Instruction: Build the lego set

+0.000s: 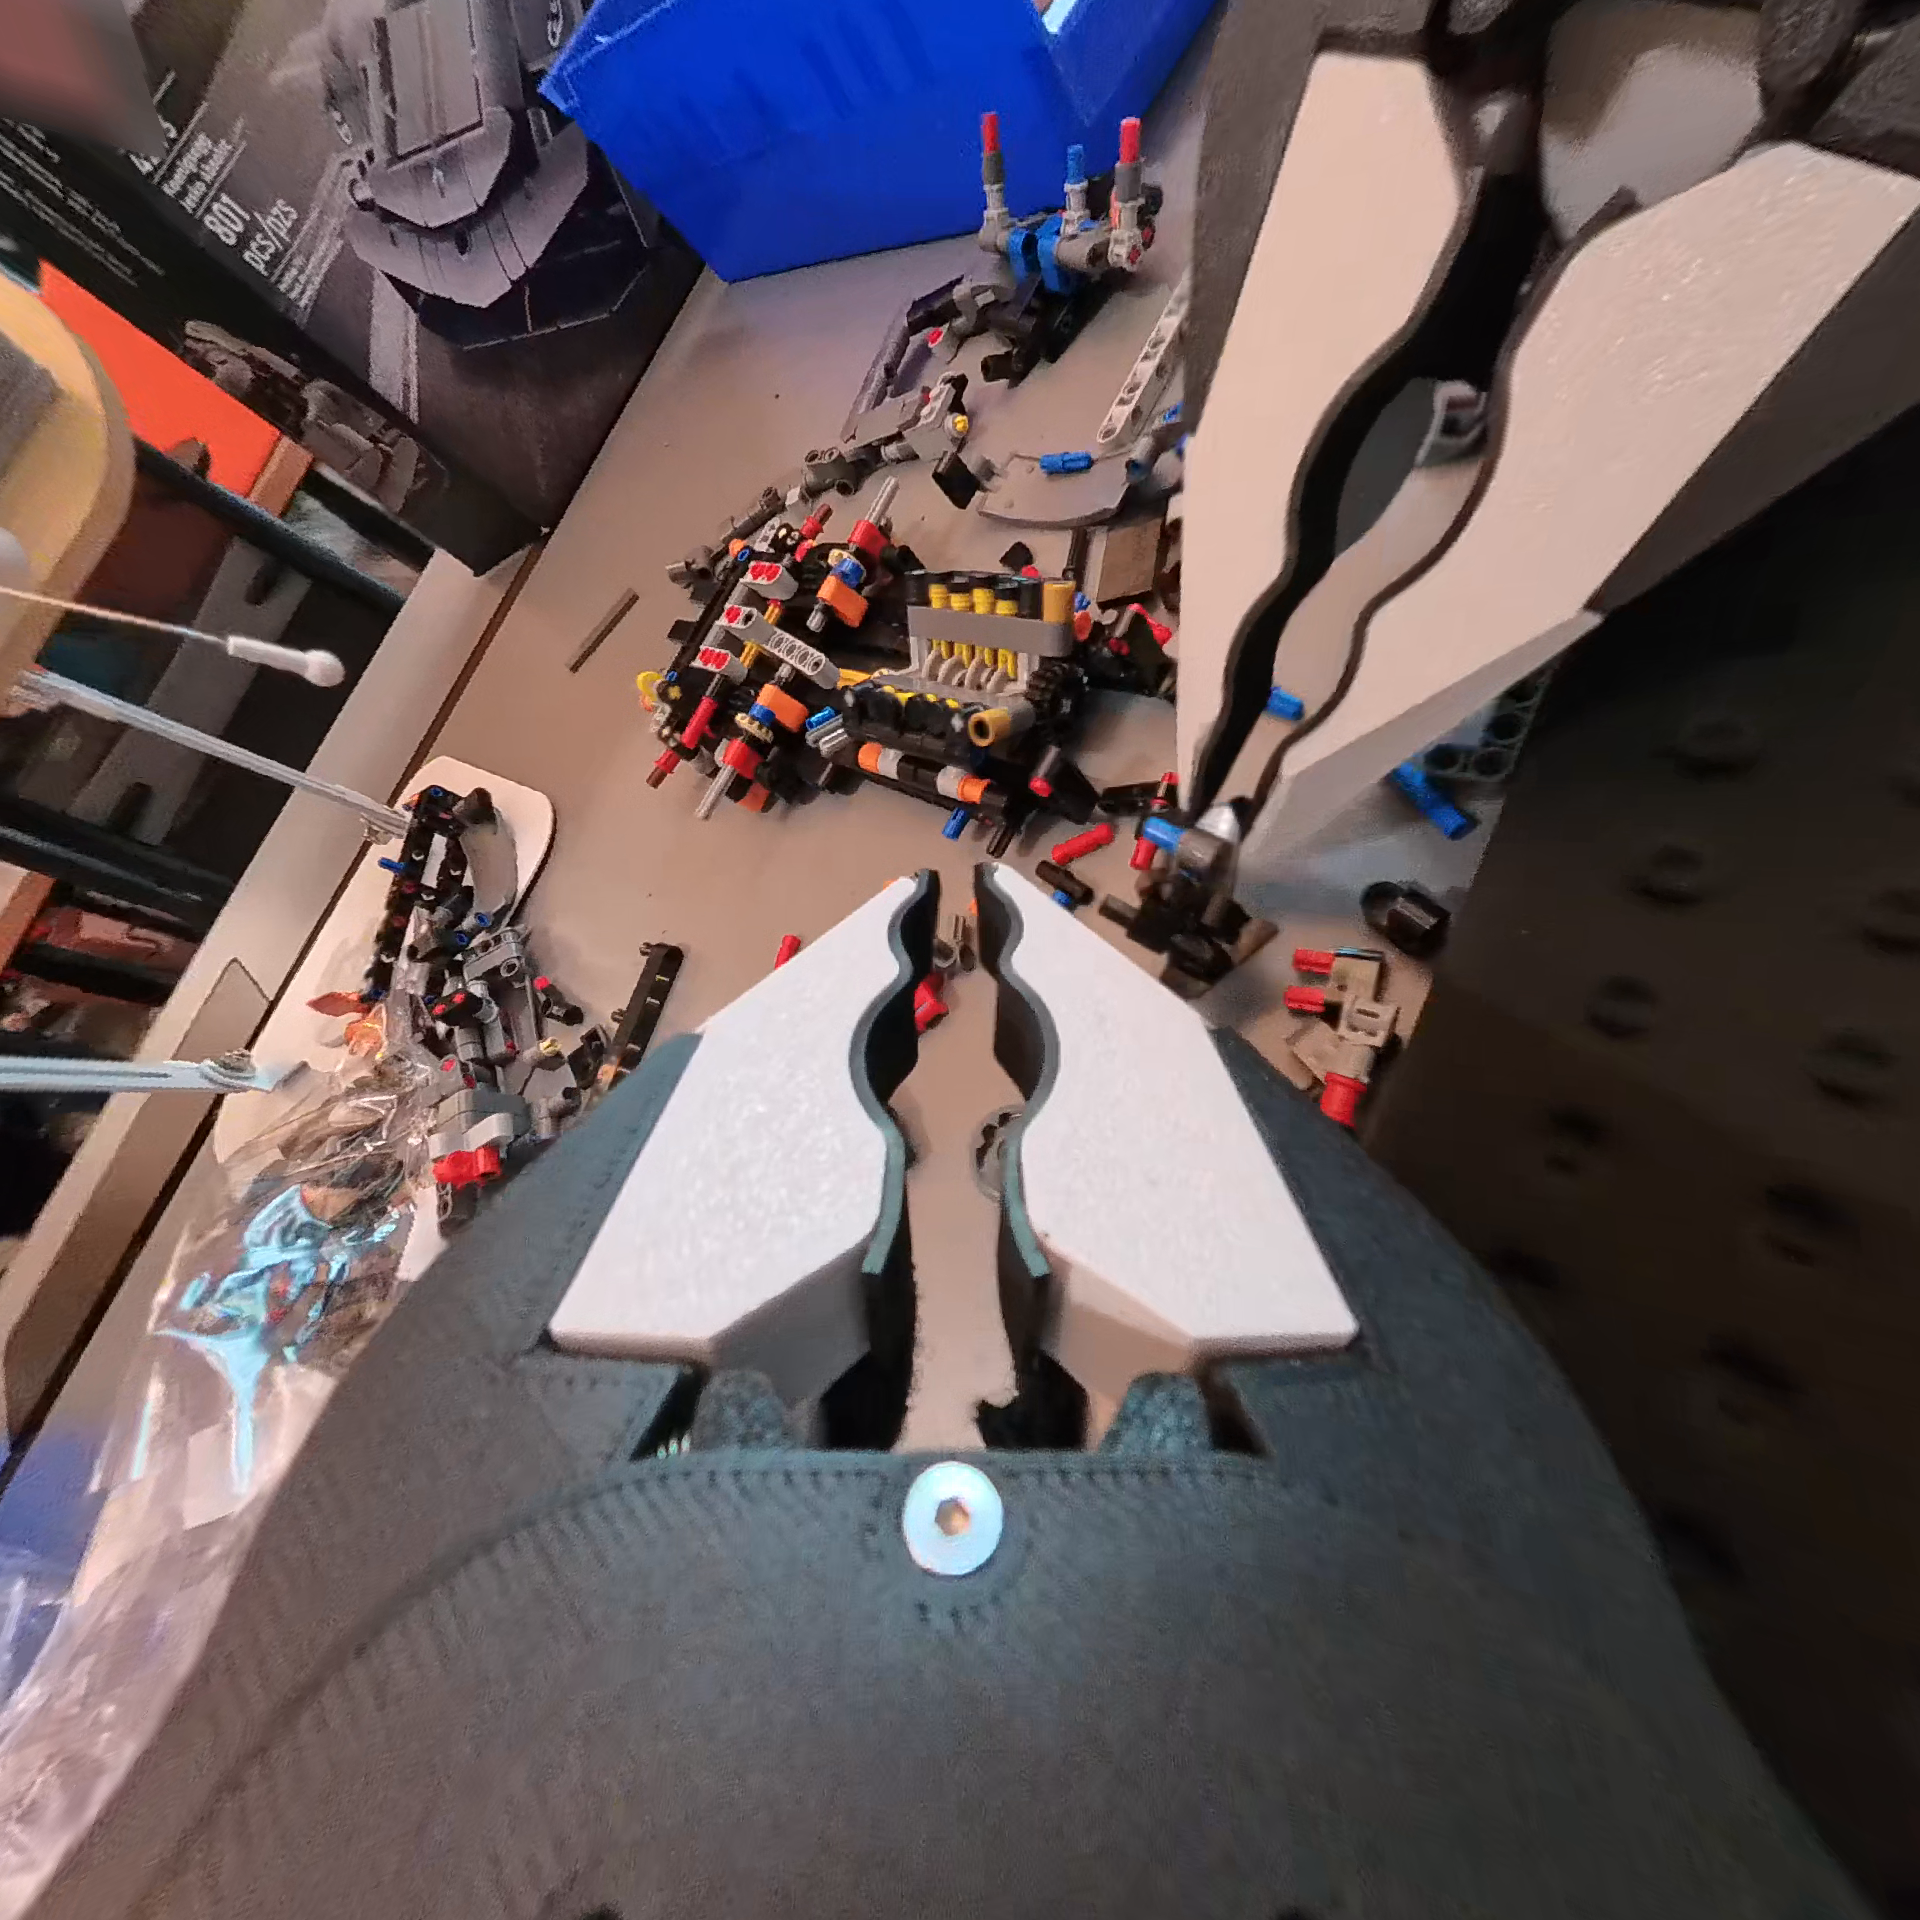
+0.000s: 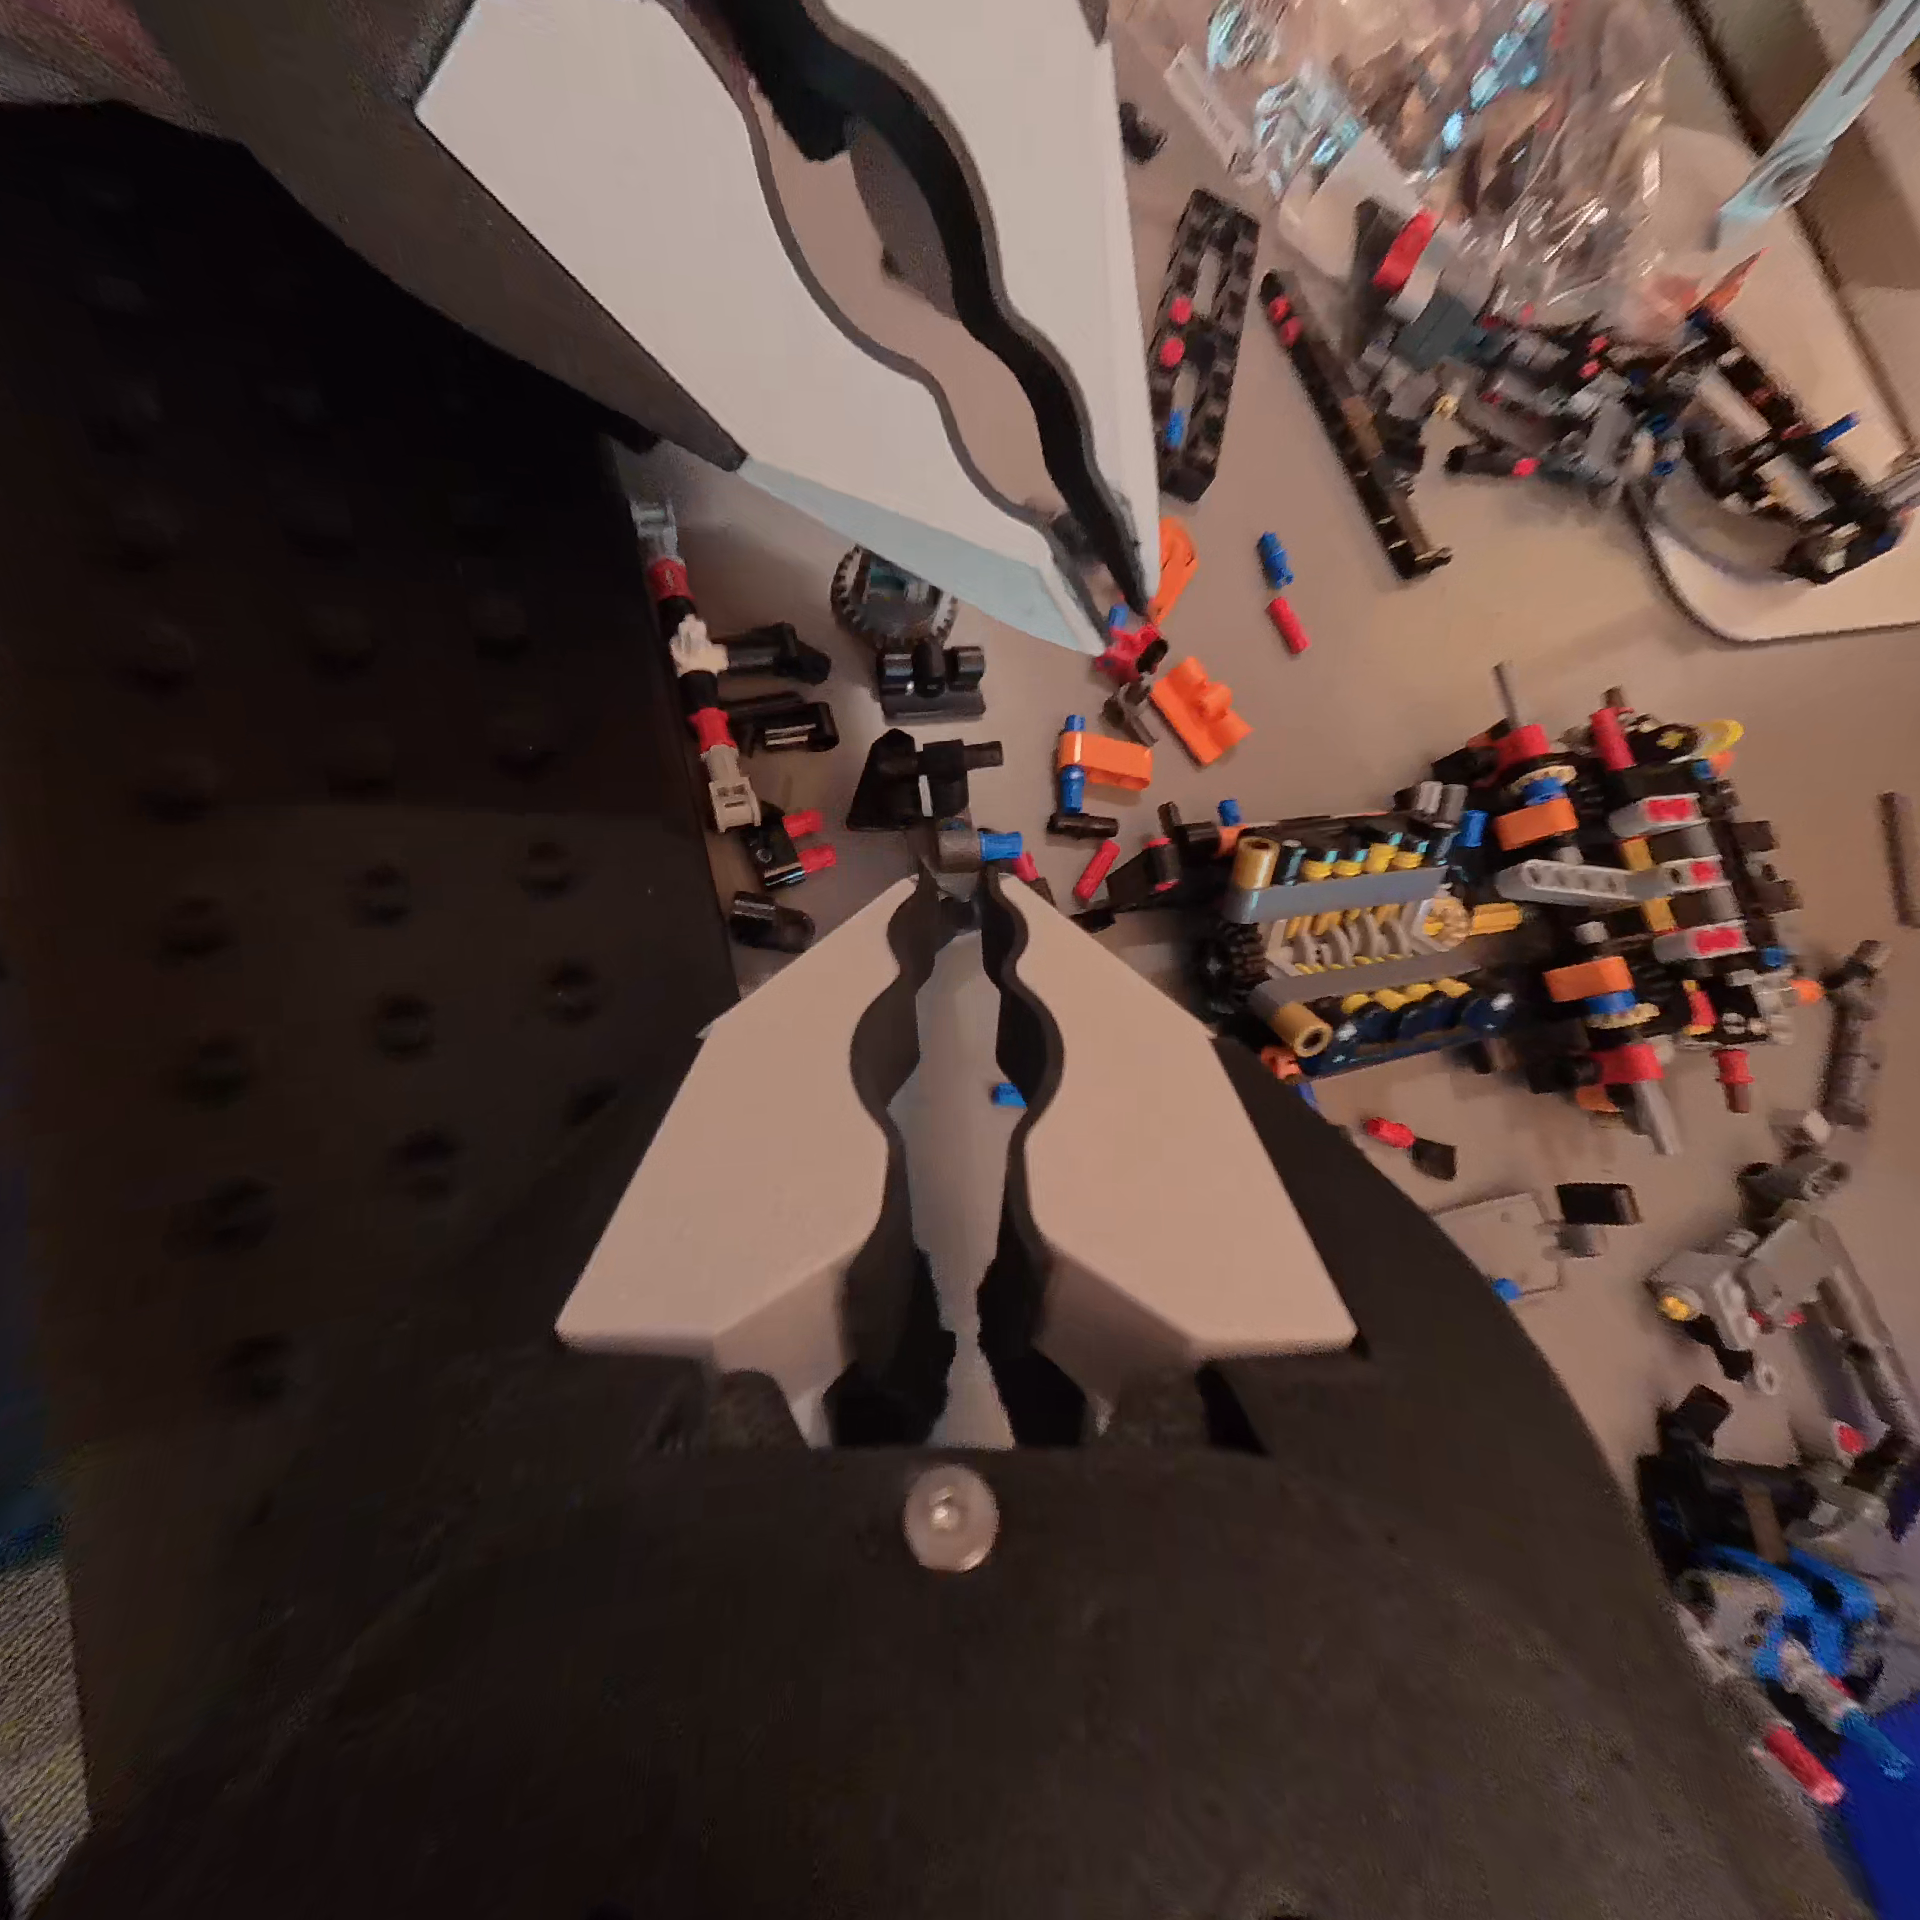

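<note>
A partly built Lego chassis [image 1: 883, 665], black with yellow, orange and red parts, lies mid-table; it also shows in the right wrist view [image 2: 1507, 925]. My left gripper [image 1: 956, 883] is low over loose parts, jaws nearly closed. In the right wrist view its tips [image 2: 1127, 618] pinch a small red connector [image 2: 1132, 649], which shows between the jaws in the left wrist view [image 1: 928, 1003]. My right gripper [image 2: 951, 888] is shut on a dark grey connector with a blue pin [image 2: 971, 847]. It comes in from the upper right in the left wrist view [image 1: 1210, 816].
Loose pins and orange pieces [image 2: 1200, 712] lie around both grippers. A white tray [image 1: 530, 831] carries a black frame assembly, with plastic bags [image 1: 312, 1195] beside it. A blue bin [image 1: 831, 125] and the set box [image 1: 416, 208] stand at the back. A dark dimpled surface [image 1: 1662, 1143] borders the right. Tip to tip, the grippers are about 5 centimeters apart.
</note>
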Demonstrator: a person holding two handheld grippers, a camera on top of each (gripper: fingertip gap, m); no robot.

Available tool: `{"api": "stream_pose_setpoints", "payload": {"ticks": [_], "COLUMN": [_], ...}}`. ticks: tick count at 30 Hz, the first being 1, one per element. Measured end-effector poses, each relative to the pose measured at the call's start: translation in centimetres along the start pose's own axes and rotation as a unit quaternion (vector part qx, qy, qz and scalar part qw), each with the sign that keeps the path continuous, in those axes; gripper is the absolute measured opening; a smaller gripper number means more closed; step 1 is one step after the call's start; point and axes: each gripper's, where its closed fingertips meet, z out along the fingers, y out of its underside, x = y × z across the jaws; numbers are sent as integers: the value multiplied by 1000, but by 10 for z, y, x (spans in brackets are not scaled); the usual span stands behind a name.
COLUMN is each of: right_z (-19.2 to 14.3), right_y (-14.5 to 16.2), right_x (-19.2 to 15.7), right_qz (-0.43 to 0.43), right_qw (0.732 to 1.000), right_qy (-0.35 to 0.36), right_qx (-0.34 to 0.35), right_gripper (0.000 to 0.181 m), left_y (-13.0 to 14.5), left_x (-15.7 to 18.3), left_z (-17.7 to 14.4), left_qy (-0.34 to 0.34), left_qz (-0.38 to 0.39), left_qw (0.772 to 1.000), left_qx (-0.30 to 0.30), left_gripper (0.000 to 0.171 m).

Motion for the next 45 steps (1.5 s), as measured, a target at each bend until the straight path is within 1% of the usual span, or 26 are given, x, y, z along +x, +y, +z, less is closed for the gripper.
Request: {"api": "stream_pose_setpoints", "payload": {"ticks": [5, 7, 10, 13, 17, 21, 23, 29, 35, 38, 45], "right_z": [-14, -21, -32, -37, -40, -44, -43, -45, -48, -51, -52], "right_y": [-14, -20, -29, -34, -37, -44, -47, -50, -52, -55, -58], "right_x": [14, 20, 28, 31, 33, 29, 26, 24, 23, 22, 22], "right_qz": [-3, -7, -15, -29, -42, -60, -73, -86, -96, -104, -141], "right_qw": [998, 996, 990, 986, 983, 979, 977, 974, 971, 968, 959], "right_qy": [44, 64, 98, 119, 139, 143, 142, 149, 153, 161, 193], "right_qx": [47, 68, 97, 108, 115, 132, 138, 145, 154, 160, 150], "right_gripper": [6, 6, 6, 6, 6, 6, 6, 6, 6, 6, 5], "left_y": [-7, -10, -18, -26, -33, -34, -37, -42, -44, -49, -53], "left_x": [-3, -3, 0, 6, 7, 12, 15, 14, 15, 16, 14], "left_z": [-7, -10, -15, -20, -26, -25, -26, -32, -34, -39, -45], "left_qy": [43, 64, 102, 149, 181, 198, 201, 208, 214, 232, 266], "left_qz": [-79, -107, -140, -169, -194, -193, -186, -188, -186, -199, -238], "left_qw": [995, 990, 981, 968, 954, 951, 951, 946, 944, 934, 912], "left_qx": [42, 59, 89, 113, 140, 136, 141, 161, 168, 186, 202], "left_gripper": [15, 18, 20, 22, 26, 26, 19, 18, 16, 17, 16]}}
